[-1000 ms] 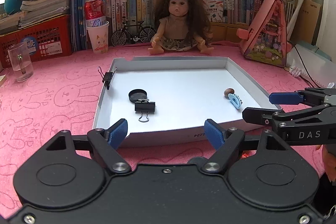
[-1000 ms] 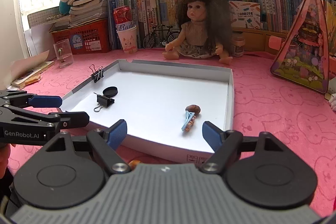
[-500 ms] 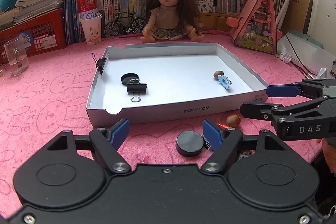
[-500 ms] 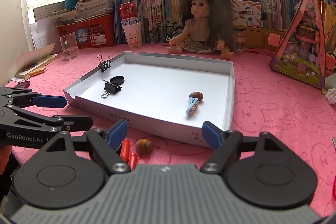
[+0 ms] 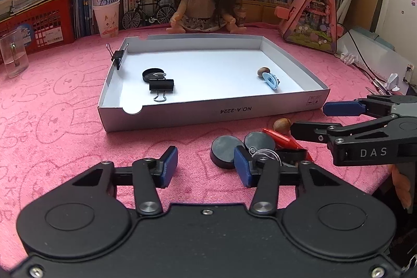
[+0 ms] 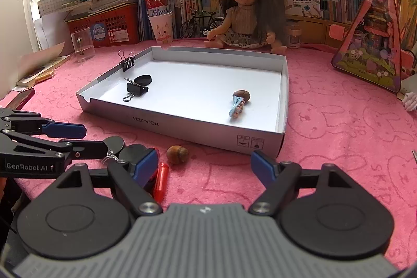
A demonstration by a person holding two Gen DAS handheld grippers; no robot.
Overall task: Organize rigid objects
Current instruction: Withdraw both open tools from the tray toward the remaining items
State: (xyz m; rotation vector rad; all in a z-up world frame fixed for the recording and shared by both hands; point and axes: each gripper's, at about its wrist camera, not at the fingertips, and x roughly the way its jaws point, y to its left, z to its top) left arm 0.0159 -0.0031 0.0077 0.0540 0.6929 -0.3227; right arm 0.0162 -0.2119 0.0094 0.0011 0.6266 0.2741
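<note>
Tray (image 5: 182, 113): shallow white box holding binder clip (image 5: 161, 85), black cap (image 5: 151, 73), nut (image 5: 262, 70), blue clip (image 5: 271, 80).
Outside: two black discs (image 5: 225, 149), acorn (image 5: 281, 124), perhaps red pen (image 5: 280, 138).

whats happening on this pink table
A person holds two grippers over loose items before a shallow white cardboard tray. The left gripper is closing with nothing between its pads, beside a round black disc. The right gripper is open, a brown nut ahead of it.
</note>
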